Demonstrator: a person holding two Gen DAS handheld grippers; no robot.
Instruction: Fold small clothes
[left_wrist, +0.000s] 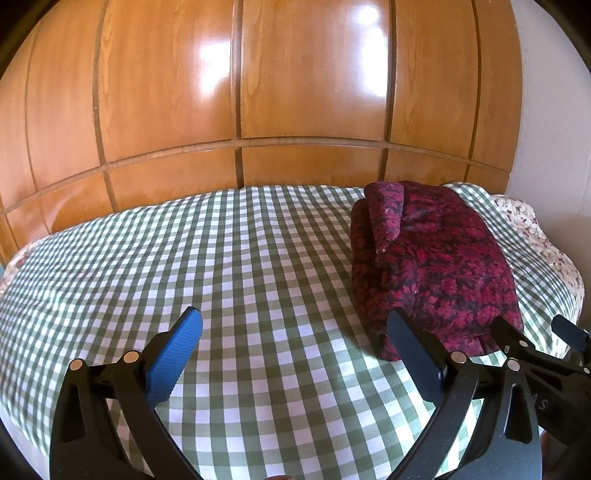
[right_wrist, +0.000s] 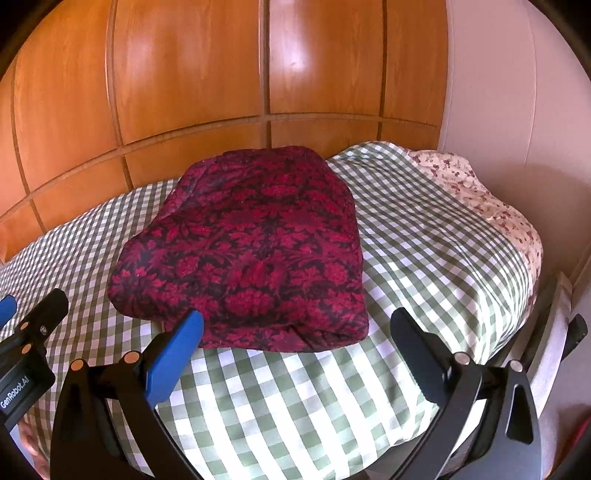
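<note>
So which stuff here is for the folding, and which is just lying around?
For the folding:
- the red patterned garment, folded in a bundle on the bed
- the left gripper, fingers open, holding nothing
- the right gripper, fingers open, just in front of the bundle

Just there:
- the green checked bedcover
- the flowery sheet at the bed's edge
- the wooden wardrobe doors behind

A home bedroom: a bed (left_wrist: 258, 258) under a green-checked sheet stands against glossy wooden wardrobe doors (left_wrist: 295, 74).
</note>
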